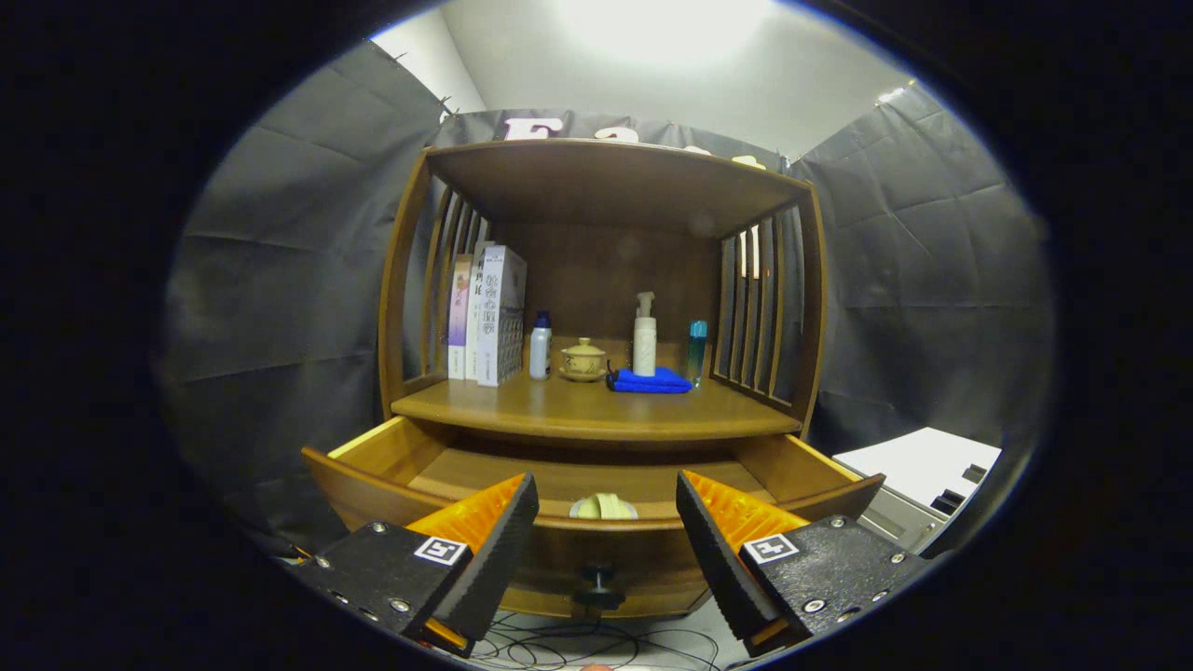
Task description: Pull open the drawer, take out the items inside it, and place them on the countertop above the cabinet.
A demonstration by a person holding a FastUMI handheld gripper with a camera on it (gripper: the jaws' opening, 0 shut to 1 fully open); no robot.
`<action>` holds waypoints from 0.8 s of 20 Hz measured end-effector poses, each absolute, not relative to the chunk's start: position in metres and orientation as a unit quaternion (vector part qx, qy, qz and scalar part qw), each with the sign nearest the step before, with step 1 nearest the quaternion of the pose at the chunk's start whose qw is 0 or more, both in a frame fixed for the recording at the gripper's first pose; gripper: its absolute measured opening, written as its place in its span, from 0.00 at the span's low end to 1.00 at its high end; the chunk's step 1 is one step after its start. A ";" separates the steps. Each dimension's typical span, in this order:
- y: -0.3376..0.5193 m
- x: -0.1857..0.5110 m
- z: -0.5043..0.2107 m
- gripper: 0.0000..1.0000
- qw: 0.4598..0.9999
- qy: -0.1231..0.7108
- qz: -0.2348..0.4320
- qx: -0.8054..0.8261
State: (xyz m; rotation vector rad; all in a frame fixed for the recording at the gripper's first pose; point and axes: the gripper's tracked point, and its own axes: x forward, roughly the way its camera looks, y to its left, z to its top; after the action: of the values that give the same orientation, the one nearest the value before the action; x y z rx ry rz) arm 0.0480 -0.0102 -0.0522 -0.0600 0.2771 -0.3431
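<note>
Jaws wide, holding nothing, gripper [606,540] before the drawer [596,536] | drawer pulled open | pale round item [603,506] inside, behind its front wall | likely light; pinch across its rim

cabinet [596,410]: smooth brown wood, soft sheen | drawer [373,457]: same wood, paler inside, dark knob [598,589] | cloth [650,380]: soft matt fabric | teapot [583,360]: glossy ceramic | bottles [644,335]: smooth plastic | books [500,312]: glossy paper covers | gripper [606,540]: spread wide, holding nothing, ridged pads, matt body with metal screws
</note>
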 end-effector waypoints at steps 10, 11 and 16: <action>-0.038 0.115 -0.120 0.95 0.925 0.317 -0.206 -0.041; -0.038 0.120 -0.126 0.95 0.920 0.332 -0.204 -0.036; -0.041 0.132 -0.163 0.95 0.889 0.417 -0.191 0.007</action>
State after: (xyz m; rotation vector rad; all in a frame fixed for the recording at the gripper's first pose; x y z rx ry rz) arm 0.1317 -0.0406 -0.1627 0.0156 0.8656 -0.3962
